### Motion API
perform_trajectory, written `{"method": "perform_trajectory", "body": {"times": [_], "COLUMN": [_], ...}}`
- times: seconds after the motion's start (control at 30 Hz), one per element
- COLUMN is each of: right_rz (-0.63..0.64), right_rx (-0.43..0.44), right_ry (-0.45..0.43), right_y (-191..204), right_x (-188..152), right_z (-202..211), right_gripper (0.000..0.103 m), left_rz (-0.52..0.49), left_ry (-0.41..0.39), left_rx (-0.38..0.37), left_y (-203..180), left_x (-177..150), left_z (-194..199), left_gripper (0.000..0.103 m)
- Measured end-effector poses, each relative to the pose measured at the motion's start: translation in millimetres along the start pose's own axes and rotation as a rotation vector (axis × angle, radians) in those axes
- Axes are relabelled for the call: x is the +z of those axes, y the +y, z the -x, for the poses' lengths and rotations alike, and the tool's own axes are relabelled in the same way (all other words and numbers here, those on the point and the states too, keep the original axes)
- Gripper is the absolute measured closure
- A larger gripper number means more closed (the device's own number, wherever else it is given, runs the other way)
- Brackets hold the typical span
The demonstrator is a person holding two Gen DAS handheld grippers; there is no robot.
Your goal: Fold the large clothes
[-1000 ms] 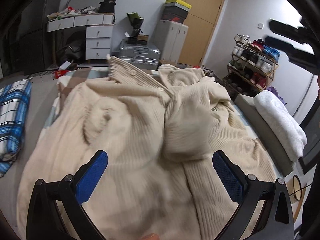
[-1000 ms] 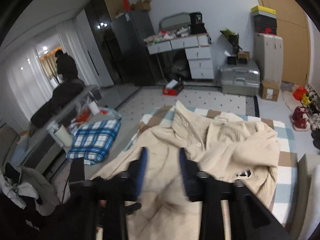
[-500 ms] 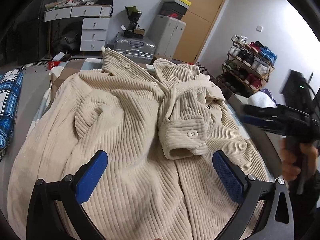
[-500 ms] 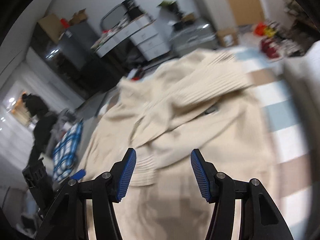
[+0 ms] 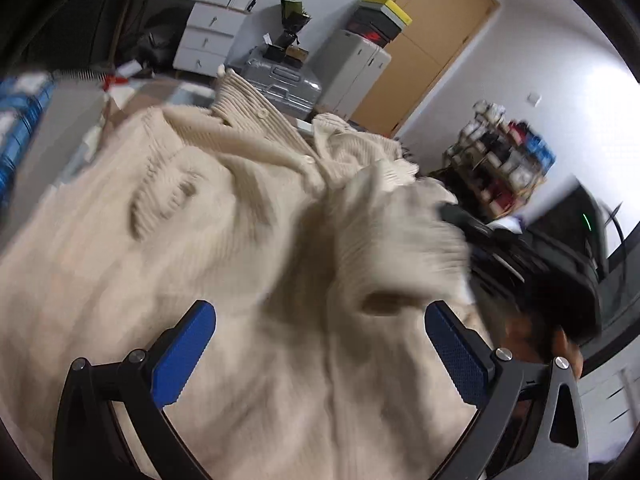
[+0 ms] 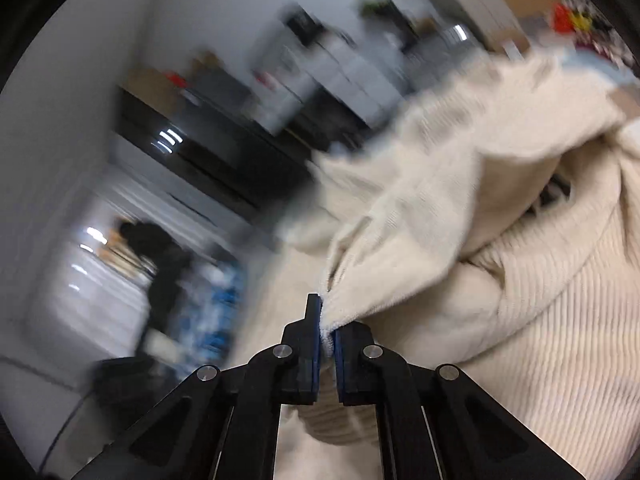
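Note:
A large cream ribbed cardigan (image 5: 208,248) lies spread over the bed, collar at the far end. My left gripper (image 5: 320,352) is open and empty, hovering over the garment's lower middle. My right gripper (image 6: 327,332) is shut on the cardigan's sleeve cuff (image 6: 400,240) and lifts it off the body of the garment (image 6: 560,320). In the left wrist view the raised sleeve (image 5: 400,232) is blurred, with the right gripper (image 5: 476,228) dark beside it at the right.
A blue plaid cloth (image 5: 16,128) lies at the bed's left. A silver suitcase (image 5: 280,84), white drawers (image 5: 208,36) and a wooden door (image 5: 420,48) stand beyond the bed. A shoe rack (image 5: 504,168) stands at the right.
My right gripper has closed on the sleeve cuff and pulled it up and to the right. My left gripper stays open over the cardigan; both views are now tilted and blurred.

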State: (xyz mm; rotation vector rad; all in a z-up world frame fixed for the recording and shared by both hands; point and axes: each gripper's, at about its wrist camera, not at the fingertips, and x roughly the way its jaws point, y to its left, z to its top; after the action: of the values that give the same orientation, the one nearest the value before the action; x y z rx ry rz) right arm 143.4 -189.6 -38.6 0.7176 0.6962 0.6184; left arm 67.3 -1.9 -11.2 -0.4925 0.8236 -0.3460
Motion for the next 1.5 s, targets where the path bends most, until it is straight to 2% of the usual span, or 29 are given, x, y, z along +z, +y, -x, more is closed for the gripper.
{"method": "perform_trajectory", "body": {"times": [0.07,0.17,0.23,0.27,0.33,0.4,0.47,0.53,0.63,0.73,0.87,0.97,1.0,1.03,1.07,1.17,1.23,1.3,1.33,1.43,1.5], "right_rz": [-0.083,-0.151,-0.198,-0.207,-0.191,-0.164,-0.14,-0.129,-0.154,-0.187,-0.185,-0.195,-0.2,-0.2,-0.199,-0.179,-0.147,-0.121,-0.101,-0.036,-0.021], "right_rx": [0.012,-0.093,-0.117,-0.129,-0.147,-0.158,-0.181,-0.208,-0.233,-0.228,-0.235,-0.237,-0.237,-0.24,-0.24,-0.248,-0.253,-0.253,-0.276,-0.333,-0.365], "right_ry": [-0.037,0.024,0.072,0.082,0.073,0.083,0.097,0.122,0.157,0.162,0.159,0.157,0.157,0.155,0.155,0.163,0.165,0.163,0.156,0.116,0.096], "right_y": [-15.9,-41.8,-55.7,-59.1,-59.9,-56.9,-55.7,-57.3,-65.8,-73.7,-74.7,-78.1,-80.0,-79.8,-80.1,-74.6,-67.1,-59.8,-56.5,-48.0,-48.3], "right_x": [-9.9,-29.8,-41.4,-46.2,-50.3,-49.2,-46.4,-47.9,-52.6,-55.0,-58.8,-63.2,-64.3,-64.6,-64.3,-64.2,-62.2,-59.7,-58.6,-54.9,-52.4], "right_z": [16.1,11.7,7.9,6.9,9.9,11.5,14.2,7.0,2.5,6.4,17.5,21.9,23.2,23.4,24.2,21.2,21.5,24.3,27.7,40.5,51.6], "right_gripper": [0.098,0.098,0.098,0.098,0.097,0.095,0.095,0.094,0.094,0.097,0.097,0.097,0.097,0.097,0.097,0.095,0.093,0.085,0.079,0.075,0.071], "left_rz": [0.053,0.095,0.078,0.069,0.059,0.06,0.049,0.03,0.043,0.067,0.124,0.158,0.162,0.161,0.157,0.126,0.053,-0.019,-0.077,-0.149,-0.171], "left_ry": [0.016,0.072,0.11,0.126,0.172,0.188,0.197,0.195,0.219,0.259,0.267,0.254,0.245,0.221,0.215,0.184,0.137,0.08,0.025,-0.077,-0.102], "left_rx": [-0.085,-0.172,-0.166,-0.165,-0.155,-0.152,-0.154,-0.164,-0.182,-0.168,-0.161,-0.147,-0.141,-0.116,-0.095,-0.071,-0.046,-0.04,-0.029,-0.033,-0.016], "left_y": [-0.3,-5.6,-13.2,-16.3,-20.9,-22.1,-23.1,-23.7,-20.3,-19.3,-16.4,-15.3,-16.5,-18.1,-19.8,-26.3,-36.9,-46.5,-53.5,-56.0,-49.5], "left_x": [0.0,-2.5,-7.4,-9.1,-14.9,-16.7,-20.2,-23.2,-27.8,-30.4,-28.8,-26.6,-25.2,-24.2,-24.5,-24.3,-20.3,-10.6,-1.4,26.7,46.8], "left_z": [-8.3,-27.3,-40.2,-43.2,-50.1,-47.8,-42.4,-36.8,-36.5,-46.3,-56.8,-60.6,-62.0,-61.4,-62.7,-57.9,-44.6,-28.1,-9.9,31.3,45.0], "left_gripper": [0.001,0.001,0.003,0.009,0.012,0.02,0.034,0.038,0.039,0.039,0.039,0.039,0.042,0.063,0.078,0.092,0.096,0.098,0.099,0.1,0.1]}}
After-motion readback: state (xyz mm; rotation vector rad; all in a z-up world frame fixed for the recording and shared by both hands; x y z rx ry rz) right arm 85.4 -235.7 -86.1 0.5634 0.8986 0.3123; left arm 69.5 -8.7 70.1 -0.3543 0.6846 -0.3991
